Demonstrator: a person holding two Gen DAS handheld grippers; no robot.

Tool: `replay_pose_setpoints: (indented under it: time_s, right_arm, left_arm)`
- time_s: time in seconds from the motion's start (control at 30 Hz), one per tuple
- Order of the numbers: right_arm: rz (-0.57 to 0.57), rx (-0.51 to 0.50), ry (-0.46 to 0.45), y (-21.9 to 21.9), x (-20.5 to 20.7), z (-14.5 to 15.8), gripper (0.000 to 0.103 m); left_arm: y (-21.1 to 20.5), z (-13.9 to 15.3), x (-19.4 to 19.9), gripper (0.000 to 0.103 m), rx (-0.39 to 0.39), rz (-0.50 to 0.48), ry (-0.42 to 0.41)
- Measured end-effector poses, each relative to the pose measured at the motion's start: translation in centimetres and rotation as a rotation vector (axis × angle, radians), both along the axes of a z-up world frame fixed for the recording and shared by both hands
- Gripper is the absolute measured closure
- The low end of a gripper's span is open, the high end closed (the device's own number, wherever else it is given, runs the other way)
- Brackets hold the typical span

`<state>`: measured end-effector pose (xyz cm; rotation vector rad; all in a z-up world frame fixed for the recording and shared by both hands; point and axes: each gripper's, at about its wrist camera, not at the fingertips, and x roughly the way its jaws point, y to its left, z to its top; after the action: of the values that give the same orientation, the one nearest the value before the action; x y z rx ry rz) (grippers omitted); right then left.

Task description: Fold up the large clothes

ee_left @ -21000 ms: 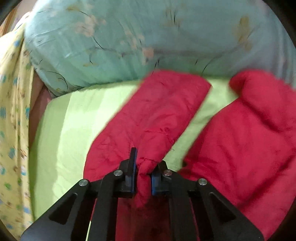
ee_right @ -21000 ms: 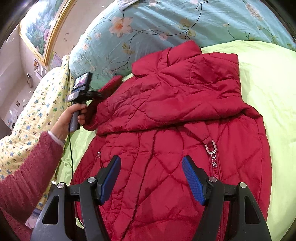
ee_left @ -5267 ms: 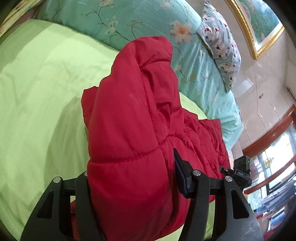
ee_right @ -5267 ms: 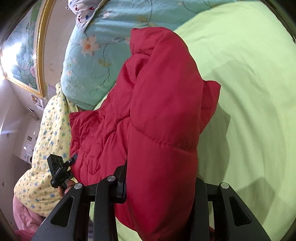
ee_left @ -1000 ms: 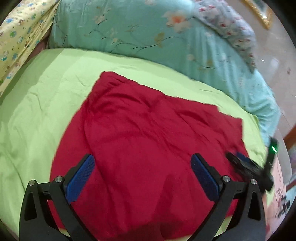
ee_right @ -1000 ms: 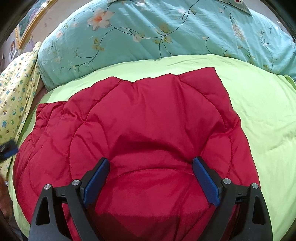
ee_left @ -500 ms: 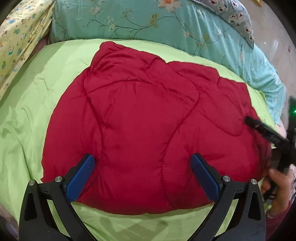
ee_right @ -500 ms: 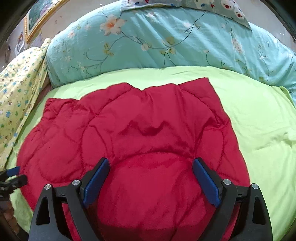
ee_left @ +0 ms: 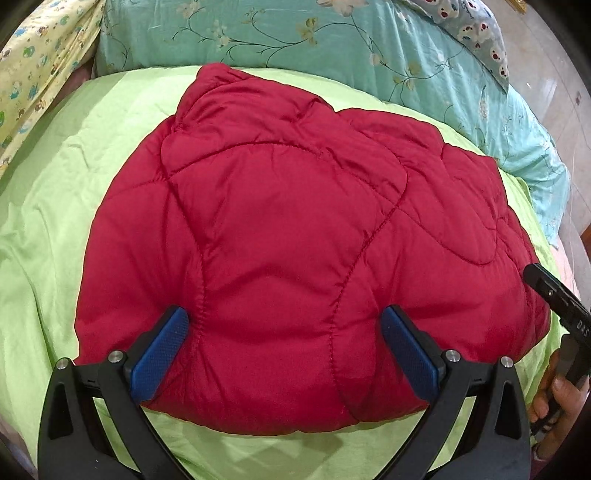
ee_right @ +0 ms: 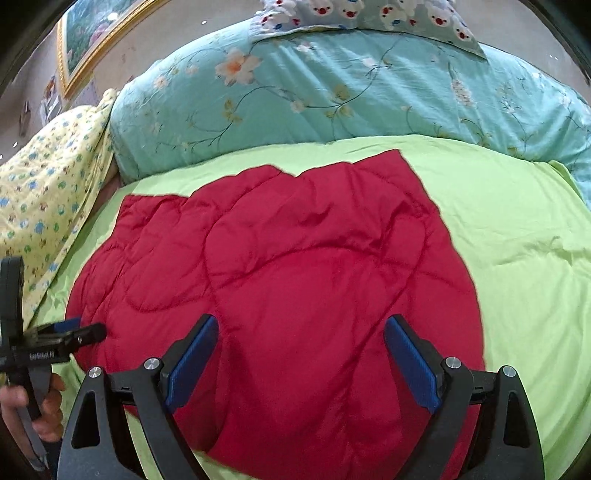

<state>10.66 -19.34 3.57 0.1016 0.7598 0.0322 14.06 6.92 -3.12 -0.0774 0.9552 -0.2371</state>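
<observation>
A red quilted jacket (ee_left: 295, 229) lies folded into a flat rounded bundle on the light green sheet (ee_left: 55, 221). It also shows in the right wrist view (ee_right: 295, 280). My left gripper (ee_left: 284, 350) is open and empty, hovering above the jacket's near edge. My right gripper (ee_right: 301, 363) is open and empty above the jacket's near right part. The left gripper appears from the side at the left edge of the right wrist view (ee_right: 70, 332). The right gripper's body shows at the right edge of the left wrist view (ee_left: 557, 295).
A teal floral duvet (ee_right: 332, 96) is heaped along the far side of the bed. A yellow patterned blanket (ee_right: 40, 192) lies at the left. A pillow with animal print (ee_right: 362, 18) rests on the duvet. A framed painting (ee_right: 96, 37) hangs on the wall.
Both grippers have pulled back a little from the folded jacket, so more of the bed shows. Both stay open. The jacket lies still.
</observation>
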Motion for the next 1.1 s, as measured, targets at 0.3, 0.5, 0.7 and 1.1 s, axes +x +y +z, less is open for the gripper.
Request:
replay_pose_setpoints:
  time_s: [0.3,0.5,0.7,1.1]
  right_arm:
    - [0.027,-0.018,0.014,2.0,-1.7,-0.6,0.010]
    - [0.021,-0.021,0.018,2.4,-2.3,-0.8,0.010]
    - [0.005,-0.025,0.012,2.4,-2.6,-0.8,0.010]
    - [-0.016,-0.035,0.097,1.9,-1.4,-2.7,0.007]
  left_arm:
    - [0.4,0.6,-1.2,0.000,-0.006,0.036,-0.055]
    - [-1.6,1.9,-2.3,0.000,0.091,0.007,-0.036]
    - [-2.8,2.1,-2.1,0.000,0.155,0.015,-0.005]
    - [-2.9,0.5,-2.7,0.000,0.154,-0.003,-0.041]
